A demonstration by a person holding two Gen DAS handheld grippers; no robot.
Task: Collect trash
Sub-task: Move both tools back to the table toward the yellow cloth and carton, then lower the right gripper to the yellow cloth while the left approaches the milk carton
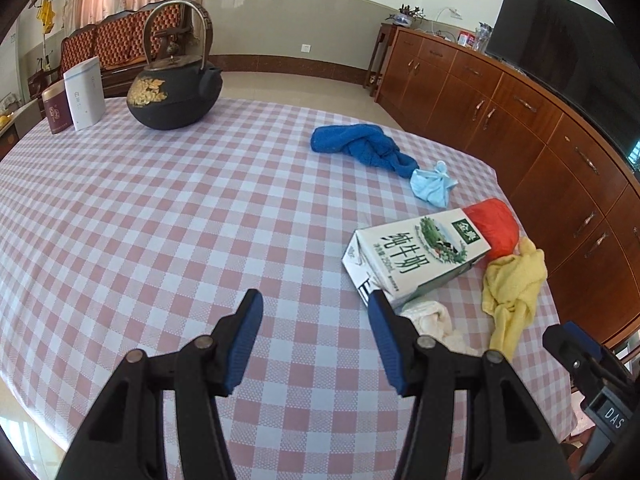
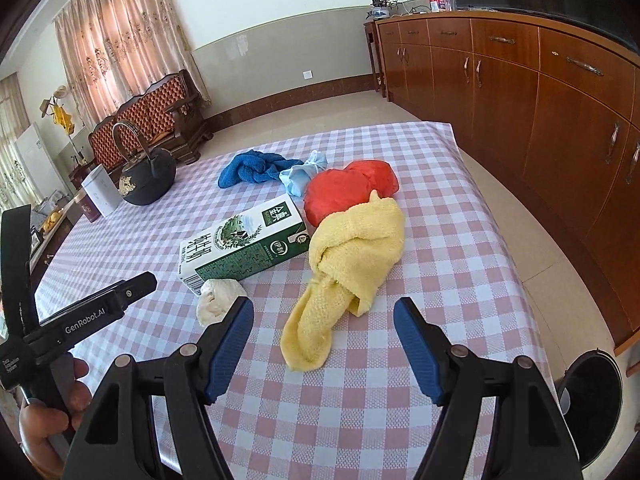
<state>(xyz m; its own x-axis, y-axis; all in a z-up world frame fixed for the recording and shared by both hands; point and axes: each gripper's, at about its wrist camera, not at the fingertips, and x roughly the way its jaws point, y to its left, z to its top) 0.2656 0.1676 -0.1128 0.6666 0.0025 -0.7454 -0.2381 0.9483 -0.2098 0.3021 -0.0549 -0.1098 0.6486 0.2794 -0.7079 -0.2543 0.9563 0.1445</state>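
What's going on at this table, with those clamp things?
A person holds a hand-held gripper in each hand to collect trash. The left hand-held gripper and right hand-held gripper both hover open and empty over the checked table. A milk carton, a white wad and several knotted cloths lie untouched.

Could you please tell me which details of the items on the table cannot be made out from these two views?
- Red item, left wrist view: partly hidden behind the milk carton.
- White crumpled wad, left wrist view: partly covered by a left gripper finger.
- Dark bin, right wrist view: cut off by the edge, contents unseen.
- White tin, left wrist view: label too small to read.
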